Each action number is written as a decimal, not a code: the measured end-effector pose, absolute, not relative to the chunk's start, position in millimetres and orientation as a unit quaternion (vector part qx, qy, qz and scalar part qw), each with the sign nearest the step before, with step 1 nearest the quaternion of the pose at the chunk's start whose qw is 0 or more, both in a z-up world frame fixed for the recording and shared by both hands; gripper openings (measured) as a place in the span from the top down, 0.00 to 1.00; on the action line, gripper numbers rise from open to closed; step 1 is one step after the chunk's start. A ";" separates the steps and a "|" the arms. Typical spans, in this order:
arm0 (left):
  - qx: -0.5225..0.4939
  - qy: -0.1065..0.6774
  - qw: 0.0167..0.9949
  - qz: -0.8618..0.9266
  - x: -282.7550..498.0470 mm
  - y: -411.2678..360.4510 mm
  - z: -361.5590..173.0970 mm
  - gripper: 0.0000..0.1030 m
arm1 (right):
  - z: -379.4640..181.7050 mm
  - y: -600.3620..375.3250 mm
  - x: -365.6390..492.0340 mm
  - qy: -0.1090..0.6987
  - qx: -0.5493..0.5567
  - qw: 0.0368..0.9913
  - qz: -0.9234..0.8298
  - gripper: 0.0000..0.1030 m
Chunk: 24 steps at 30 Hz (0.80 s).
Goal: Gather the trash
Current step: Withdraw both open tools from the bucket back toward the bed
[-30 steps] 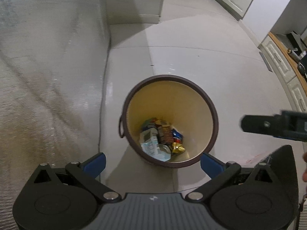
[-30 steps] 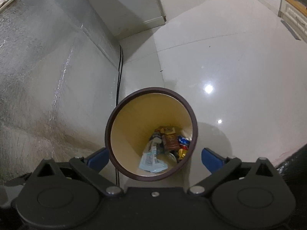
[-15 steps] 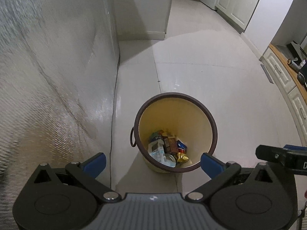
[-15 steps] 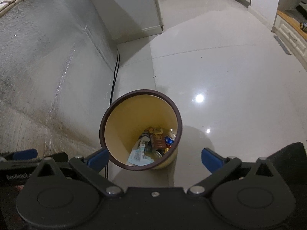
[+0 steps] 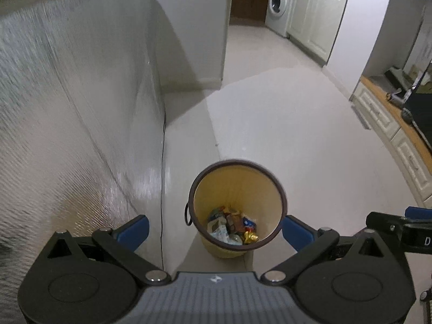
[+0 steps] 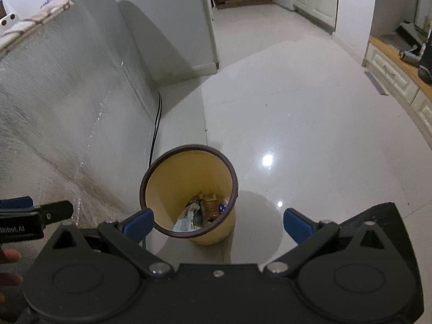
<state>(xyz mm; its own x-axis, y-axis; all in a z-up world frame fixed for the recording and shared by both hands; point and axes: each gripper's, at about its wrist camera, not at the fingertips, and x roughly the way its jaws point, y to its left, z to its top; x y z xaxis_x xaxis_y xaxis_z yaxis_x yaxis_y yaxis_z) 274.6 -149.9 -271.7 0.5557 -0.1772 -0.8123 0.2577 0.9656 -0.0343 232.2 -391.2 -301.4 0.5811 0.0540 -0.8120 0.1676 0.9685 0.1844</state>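
A yellow bin (image 5: 237,183) with a dark brown rim stands on the pale tiled floor, and several wrappers (image 5: 232,225) lie at its bottom. The same bin (image 6: 189,172) and its wrappers (image 6: 201,210) show in the right wrist view. My left gripper (image 5: 214,228) hangs high above the bin, open, nothing between its blue fingertips (image 5: 135,228). My right gripper (image 6: 218,222) is likewise open and empty above the bin. Part of the right gripper shows at the left wrist view's right edge.
A tall silver foil-covered surface (image 5: 67,113) rises at the left, with a black cable (image 5: 163,178) running down beside it. White cabinets (image 5: 399,135) with a wooden top line the right. A washing machine (image 5: 278,2) stands far back past a white wall corner (image 5: 194,32).
Both grippers have risen and pulled back from the bin, so it looks smaller and lower in both views. More of the room beyond has come into sight. Both stay open.
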 end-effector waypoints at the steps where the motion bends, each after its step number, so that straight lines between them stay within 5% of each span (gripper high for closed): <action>1: 0.045 0.450 0.883 -0.127 271.0 -150.3 -265.5 0.00 | -295.1 -390.9 228.0 0.452 0.119 0.883 -0.032 0.00; 24: -0.001 0.273 0.944 -0.183 165.6 -127.0 -68.9 0.00 | -107.8 -382.5 120.1 0.273 0.092 0.957 -0.033 0.00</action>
